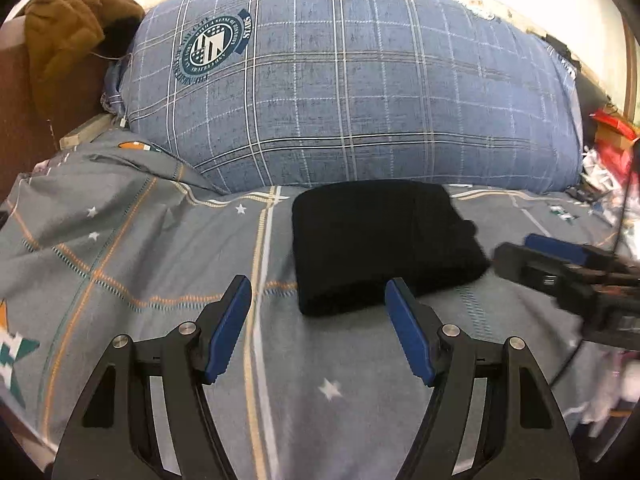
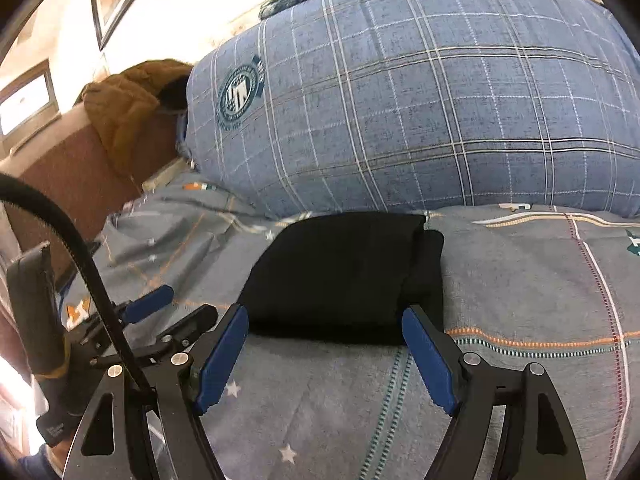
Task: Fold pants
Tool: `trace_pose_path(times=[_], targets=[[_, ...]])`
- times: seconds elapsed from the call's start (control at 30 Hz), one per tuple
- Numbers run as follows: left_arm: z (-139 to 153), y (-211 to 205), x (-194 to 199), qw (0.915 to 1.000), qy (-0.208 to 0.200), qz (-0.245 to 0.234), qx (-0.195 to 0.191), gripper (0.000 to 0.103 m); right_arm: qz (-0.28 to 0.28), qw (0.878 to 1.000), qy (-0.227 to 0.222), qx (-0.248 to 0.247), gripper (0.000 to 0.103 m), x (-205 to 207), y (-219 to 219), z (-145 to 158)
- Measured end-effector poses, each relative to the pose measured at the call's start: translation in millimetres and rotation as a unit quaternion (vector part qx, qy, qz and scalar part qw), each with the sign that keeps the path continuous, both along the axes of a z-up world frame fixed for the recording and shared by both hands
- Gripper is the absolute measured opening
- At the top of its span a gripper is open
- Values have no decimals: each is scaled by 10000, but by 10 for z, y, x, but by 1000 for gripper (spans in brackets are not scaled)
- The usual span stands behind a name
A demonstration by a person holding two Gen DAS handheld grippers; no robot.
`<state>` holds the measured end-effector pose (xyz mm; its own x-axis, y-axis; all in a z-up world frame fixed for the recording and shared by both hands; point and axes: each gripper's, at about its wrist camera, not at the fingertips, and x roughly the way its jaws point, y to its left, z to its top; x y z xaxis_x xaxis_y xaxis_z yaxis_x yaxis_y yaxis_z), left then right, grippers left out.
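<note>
Now the black pants (image 1: pixel 380 244) lie folded into a compact rectangle on the grey patterned bedsheet (image 1: pixel 140 248), just in front of the big blue plaid pillow (image 1: pixel 352 92). A narrower layer of the same cloth sticks out along the bundle's right side.

Seen from its own camera, the left tool (image 1: pixel 318 300) is spread wide, its blue pads (image 1: pixel 228 328) well apart and gripping nothing. Its right pad sits in front of the near edge of the pants; whether it touches the cloth cannot be told. Its left pad is over bare sheet.

From the right wrist view, the right tool (image 2: pixel 324 332) is likewise released and wide open, empty, with both pads framing the near edge of the bundle (image 2: pixel 344 272); contact cannot be told there either. The left tool (image 2: pixel 160 320) shows at the lower left of that view, beside a black cable (image 2: pixel 80 256).

A brown knitted garment (image 1: pixel 64 44) hangs over the headboard (image 1: pixel 16 96) at the far left, beside the pillow.
</note>
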<state>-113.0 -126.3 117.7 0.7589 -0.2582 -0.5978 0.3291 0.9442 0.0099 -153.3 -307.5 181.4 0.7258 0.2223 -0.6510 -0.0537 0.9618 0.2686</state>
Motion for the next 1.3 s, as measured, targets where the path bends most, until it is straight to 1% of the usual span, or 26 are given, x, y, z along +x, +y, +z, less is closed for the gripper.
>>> trace_pose_path(times=[0.1,0.23,0.3,0.4,0.47,0.53,0.6,0.7,0.8,1.0,1.1,1.17,1.23,1.3], targets=[[141,-65,-190,9998,-88,126,143,71,38,10000,-67,25,77,-62,-34,20],[336,-129,-387,9999,-48,160,29,71,17,9997,-122,192,77,-105,-141,17],[430,-181,-463,9998,-64,181,85,71,45,9996,-130,248,77,-126,-200,2],[530,-244,-533,9994,-328,146,-23,71,52,9994,-96,314,77,-144,-246,-28],[508,-304,-477,9995,-298,99,48,71,139,9992,-175,337,77,-178,-230,-4],[464,-353,-370,9997,-198,-15,118,71,176,9992,-283,212,77,-202,-201,42],[437,-369,-303,9996,-229,-85,130,71,153,9992,-325,154,77,-203,-193,63],[397,-358,-144,9994,-277,-121,173,71,96,9996,-214,172,77,-132,-217,50],[368,-293,62,9995,-253,-106,135,71,39,9999,-118,-4,77,-14,-244,82],[266,-162,472,9997,109,-185,-140,71,86,9994,37,-346,77,286,-278,120],[168,-85,670,9977,426,-267,-447,71,176,9991,41,-375,77,419,-241,131],[76,-42,745,9961,580,-278,-606,71,156,9986,3,-498,77,493,-214,138],[15,-48,777,9960,650,-228,-569,71,110,9986,-99,-502,77,513,-211,130],[-18,-94,749,9971,590,-178,-457,71,65,9989,-160,-434,77,499,-221,86]])
